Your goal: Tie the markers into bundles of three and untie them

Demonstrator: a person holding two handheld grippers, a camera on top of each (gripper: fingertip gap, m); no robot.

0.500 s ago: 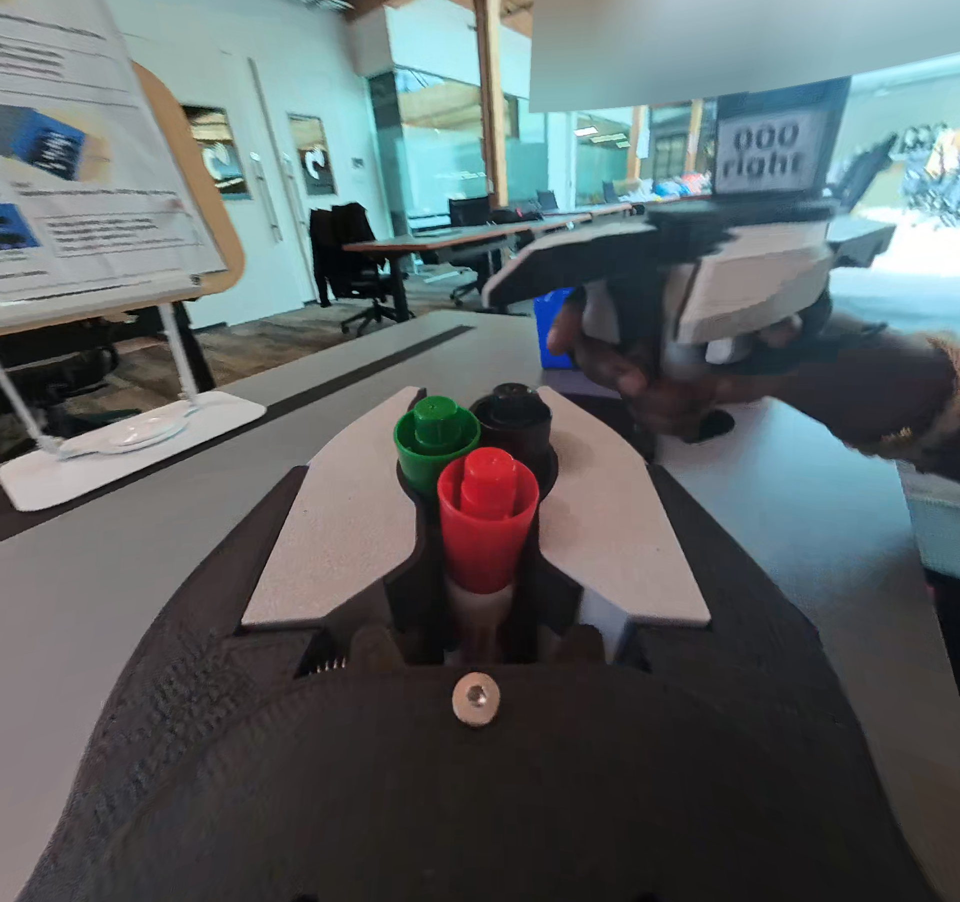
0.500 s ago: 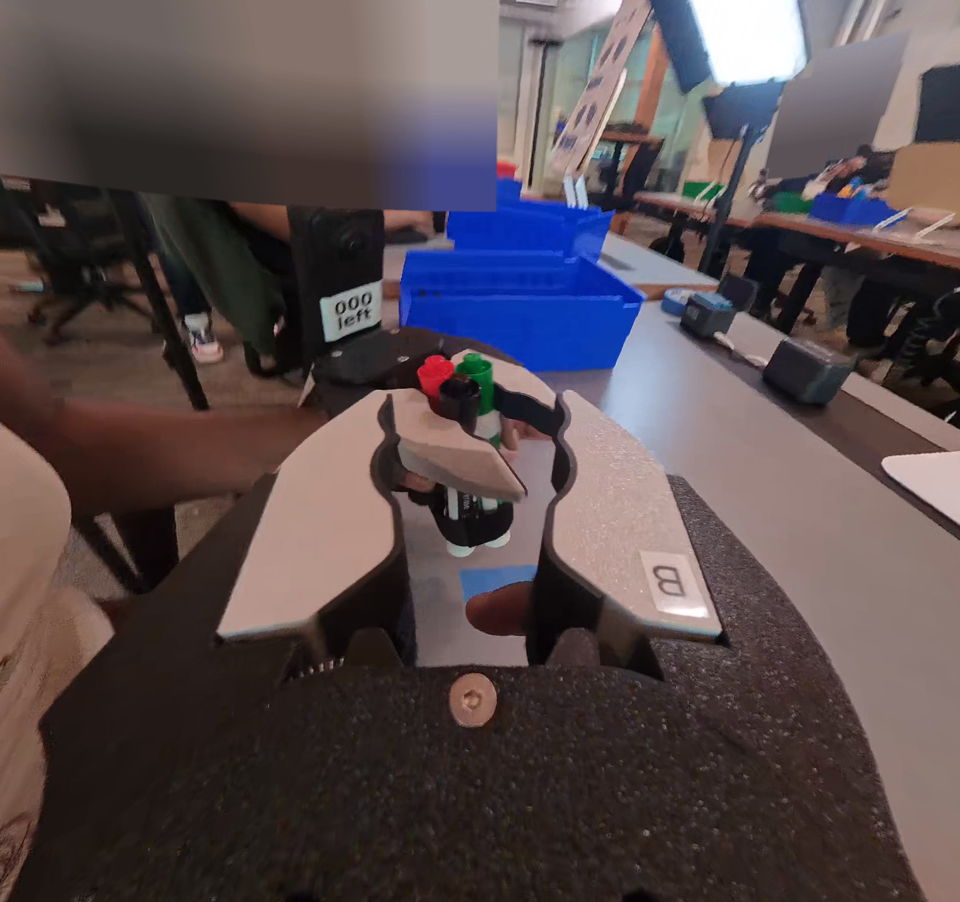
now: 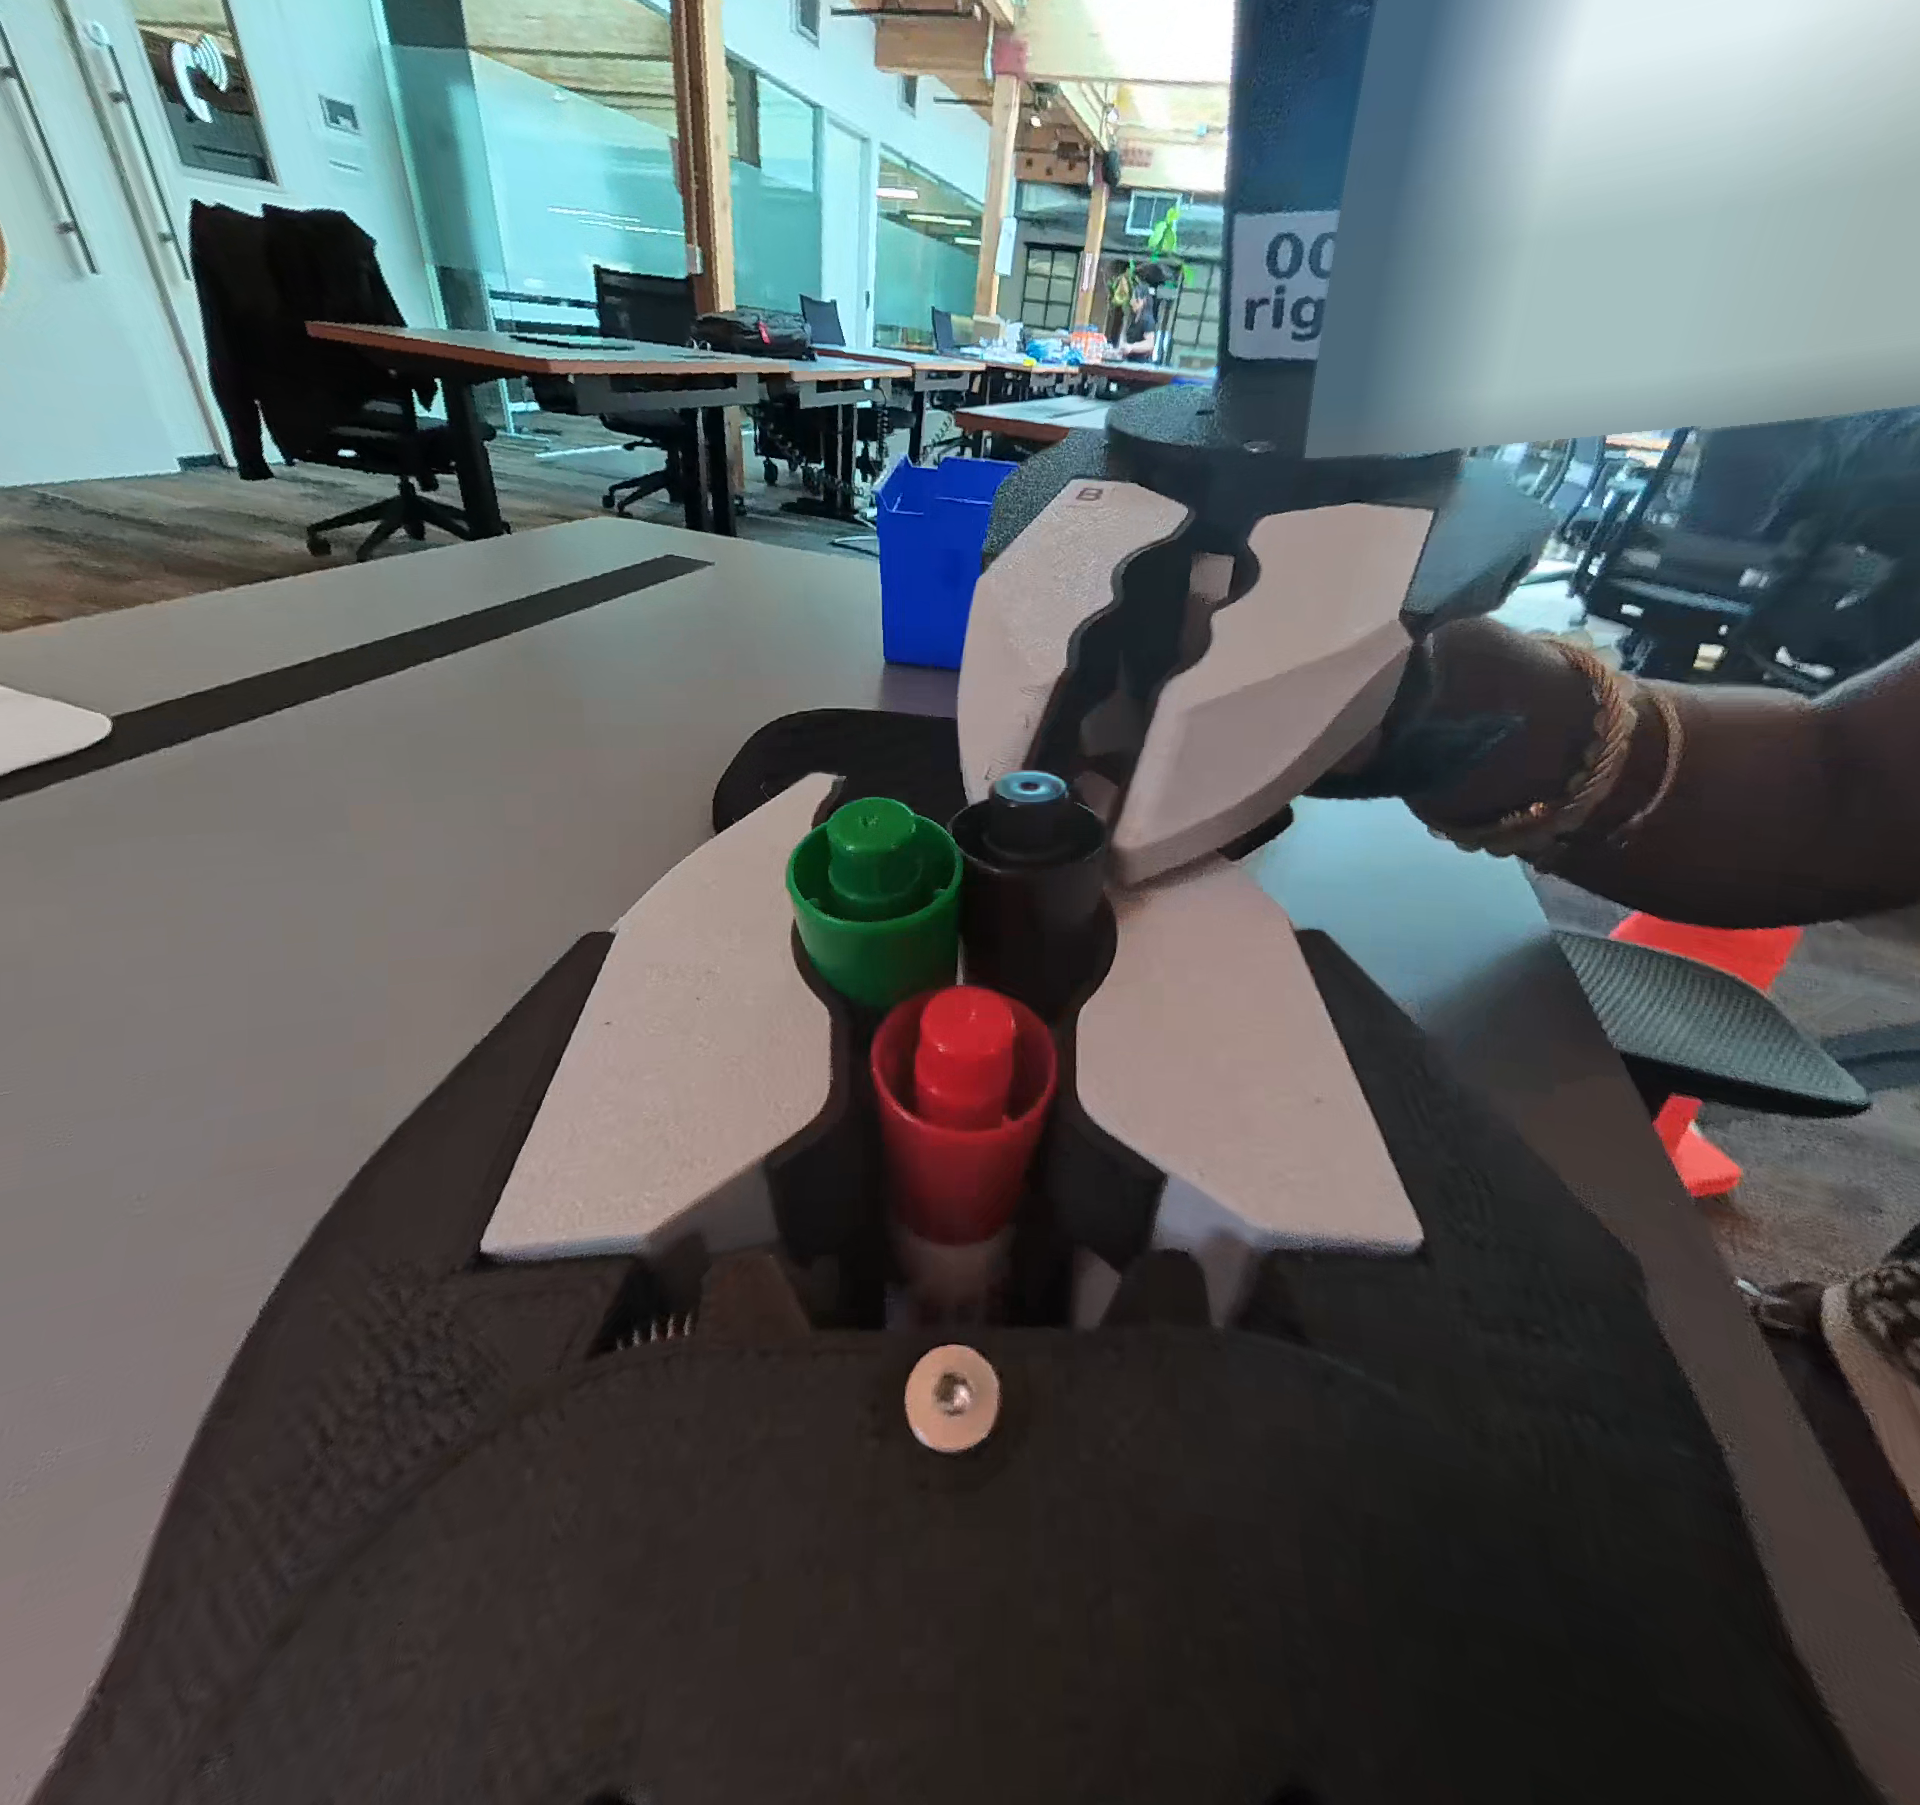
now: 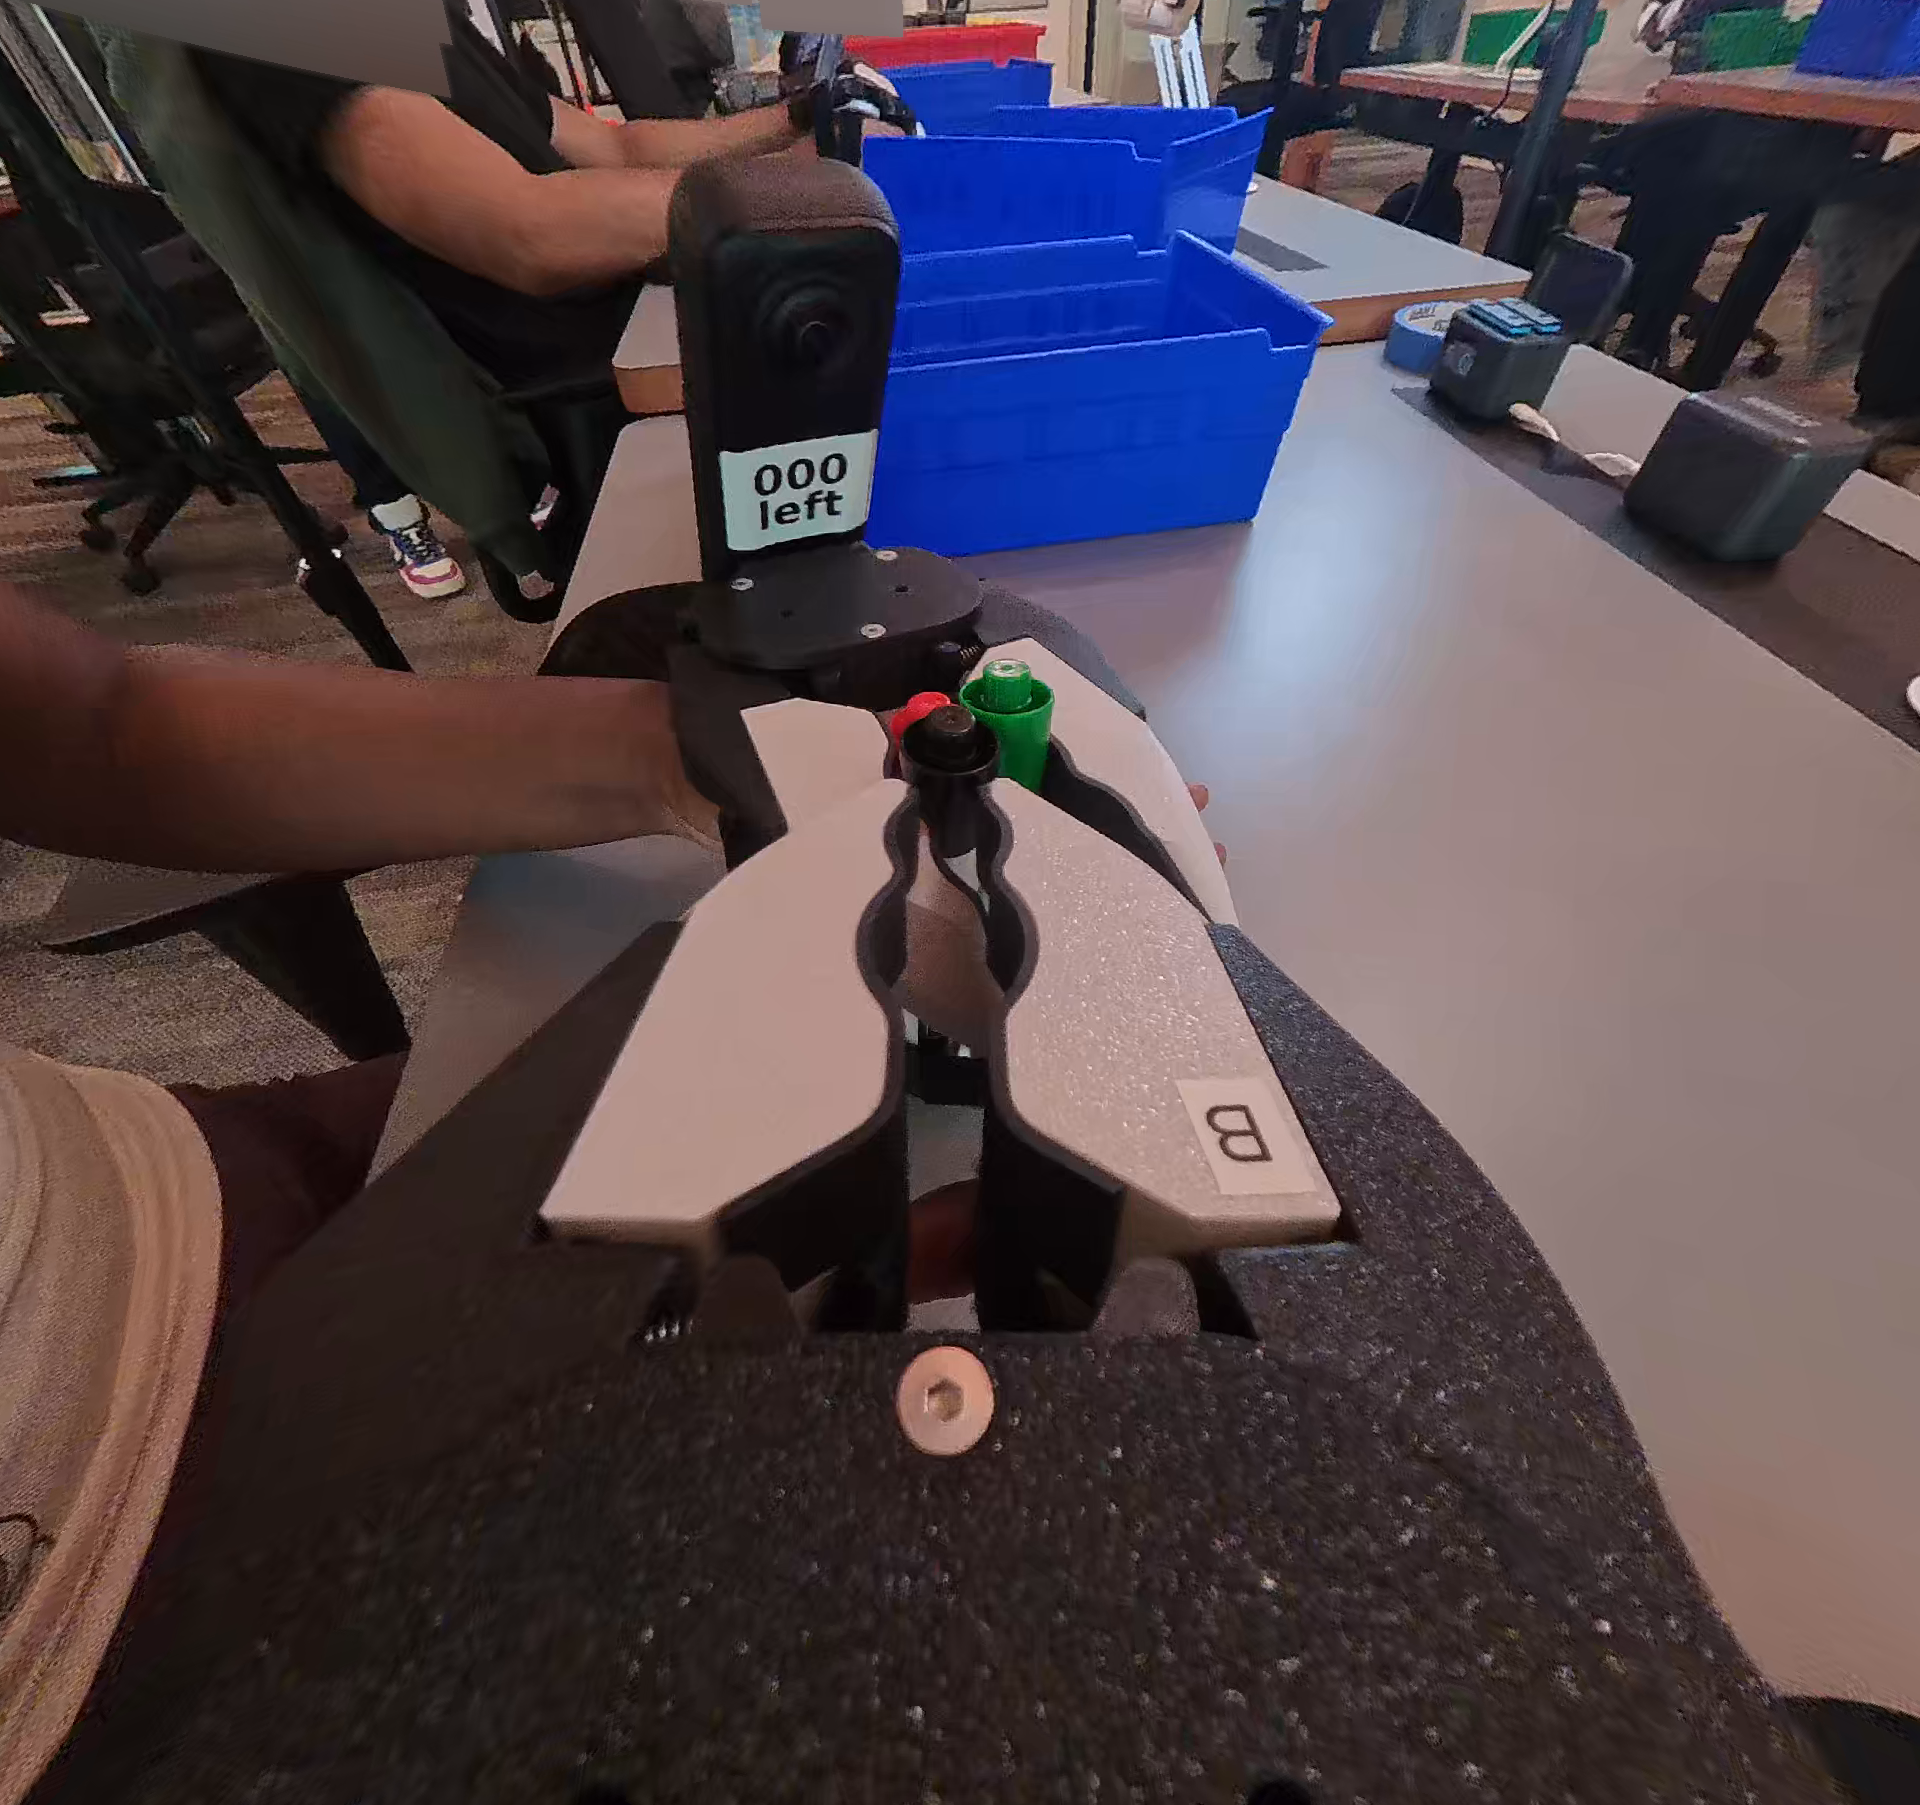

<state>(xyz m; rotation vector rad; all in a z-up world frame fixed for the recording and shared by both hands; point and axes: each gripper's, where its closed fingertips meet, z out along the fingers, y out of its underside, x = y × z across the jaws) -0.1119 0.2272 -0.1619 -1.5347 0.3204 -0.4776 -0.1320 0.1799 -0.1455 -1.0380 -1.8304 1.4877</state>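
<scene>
left hand-held gripper (image 3: 951, 934) grips 3 markers (image 3: 935, 986); right hand-held gripper (image 4: 948, 820) pinches black marker (image 4: 943, 768).

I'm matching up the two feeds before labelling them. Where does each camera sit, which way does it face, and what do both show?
Left wrist view: on the left gripper, looking along its fingers closed round three markers; beyond, the right gripper and a hand.
Right wrist view: on the right gripper, facing the left gripper and blue bins; a forearm shows.
Shared: markers, both grippers, grey table.
</scene>
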